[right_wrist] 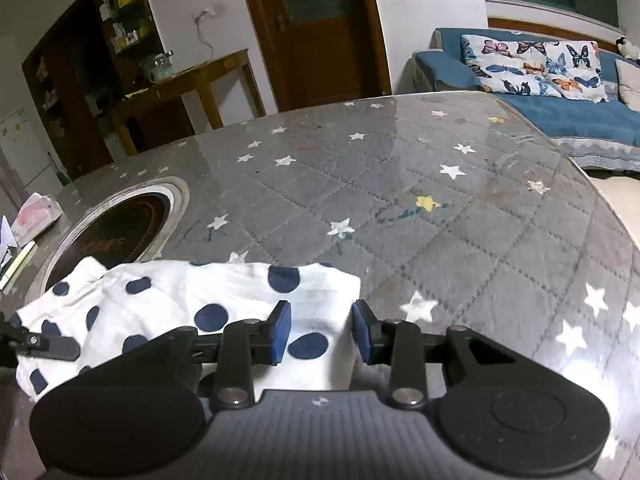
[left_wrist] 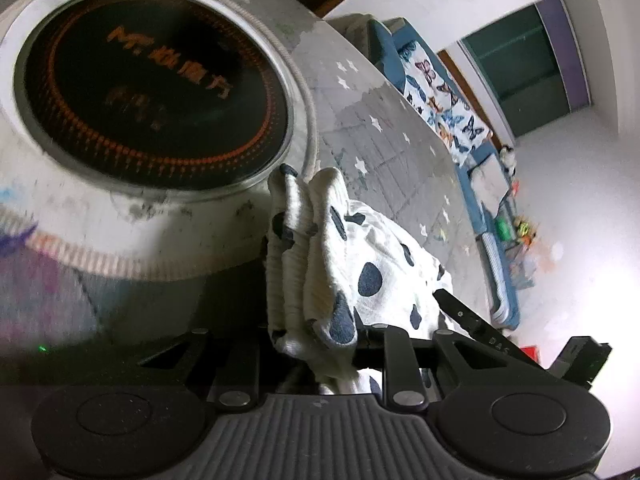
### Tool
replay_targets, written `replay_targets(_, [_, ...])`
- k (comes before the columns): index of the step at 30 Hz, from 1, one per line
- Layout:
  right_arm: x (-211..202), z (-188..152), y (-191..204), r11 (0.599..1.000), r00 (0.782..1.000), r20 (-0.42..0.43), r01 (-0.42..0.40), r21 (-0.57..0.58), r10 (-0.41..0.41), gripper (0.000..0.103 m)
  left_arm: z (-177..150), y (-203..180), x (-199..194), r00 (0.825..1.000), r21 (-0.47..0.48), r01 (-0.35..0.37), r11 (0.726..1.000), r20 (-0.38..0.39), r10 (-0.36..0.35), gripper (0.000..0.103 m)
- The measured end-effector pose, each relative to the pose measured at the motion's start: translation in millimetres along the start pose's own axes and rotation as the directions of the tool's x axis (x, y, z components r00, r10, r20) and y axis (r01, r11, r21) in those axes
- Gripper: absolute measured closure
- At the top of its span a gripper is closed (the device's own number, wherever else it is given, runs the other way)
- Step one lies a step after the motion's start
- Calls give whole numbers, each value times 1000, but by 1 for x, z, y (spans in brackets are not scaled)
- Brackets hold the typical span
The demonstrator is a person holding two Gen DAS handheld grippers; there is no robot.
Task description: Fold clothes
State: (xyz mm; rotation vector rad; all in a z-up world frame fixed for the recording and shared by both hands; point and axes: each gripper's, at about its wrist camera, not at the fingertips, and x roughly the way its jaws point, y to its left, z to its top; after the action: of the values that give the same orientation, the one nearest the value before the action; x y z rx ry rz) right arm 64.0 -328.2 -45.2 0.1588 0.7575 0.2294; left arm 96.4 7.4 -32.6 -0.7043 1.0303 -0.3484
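A white garment with navy dots [right_wrist: 160,292] lies crumpled on the grey star-patterned table [right_wrist: 400,184]. In the left wrist view a thick bunch of the garment [left_wrist: 320,248] stands up between the jaws of my left gripper [left_wrist: 314,300], which is shut on it; the cloth hides its fingertips. In the right wrist view my right gripper [right_wrist: 322,334] hovers over the garment's right end. Its blue pads [right_wrist: 282,330] stand apart, with the white cloth showing below the gap and neither pad pressing on it.
A round black cooker plate with orange lettering [left_wrist: 152,92] is set into the table beside the garment, and shows as the cooker plate [right_wrist: 116,236] on the left. A tissue pack [right_wrist: 36,216] lies far left. Past the table's far edge stands a blue sofa [right_wrist: 560,112].
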Motion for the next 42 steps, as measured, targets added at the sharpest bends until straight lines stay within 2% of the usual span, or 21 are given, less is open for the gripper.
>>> replay_targets(2, [-4,-2,1,1000,1000,11,-2,29,2,87,2,-7,0,1000,35,-15,999,-1,15,78])
replay_targets(4, [-10,0,1,999,999,31,4,42,-5,95,4,-18,-1,1000,80,-20,997,4,20,79])
replay_targets(8, [-28,10,-2,998,995,90,42,38,-46,98,11,-46,1,1000,153,7,988,13,-9,79])
replay_targets(15, [-45,48,-26,989,976,160,148,22,-149,98,24,-93,36,999,221,37,975,-2,-37,79])
replay_targets(20, [-34,72,-44,979,966,161,206,4,-204,98,30,-113,60,1000,267,26,963,8,-29,79])
replay_targets(23, [-12,76,-55,973,966,125,229,3,-227,98,32,-113,73,1000,273,2,962,5,-4,78])
replay_targets(26, [12,77,-65,968,965,81,250,5,-249,97,33,-109,86,999,273,-34,961,-3,36,73])
replay_targets(28, [24,74,-68,965,963,61,262,8,-262,93,33,-104,89,999,287,-42,957,-1,44,65])
replay_targets(29, [28,71,-69,964,963,53,265,13,-266,92,32,-101,88,999,290,-49,956,7,49,56])
replay_targets(30, [28,70,-69,963,962,55,268,16,-268,91,31,-98,87,998,292,-56,955,15,53,52])
replay_targets(31, [29,69,-69,963,961,57,270,18,-271,87,30,-95,84,998,301,-56,952,26,51,52])
replay_targets(34, [22,70,-61,964,962,71,265,3,-265,86,28,-90,74,996,328,-70,942,68,51,46])
replay_targets(37, [13,74,-48,973,970,86,230,-34,-226,80,26,-89,68,994,354,-76,932,101,42,48])
replay_targets(39, [8,76,-37,980,978,89,194,-48,-189,78,24,-91,66,993,367,-73,927,115,33,61])
replay_targets(42, [1,77,-23,990,988,91,130,-49,-125,73,20,-94,57,987,389,-85,917,160,24,71])
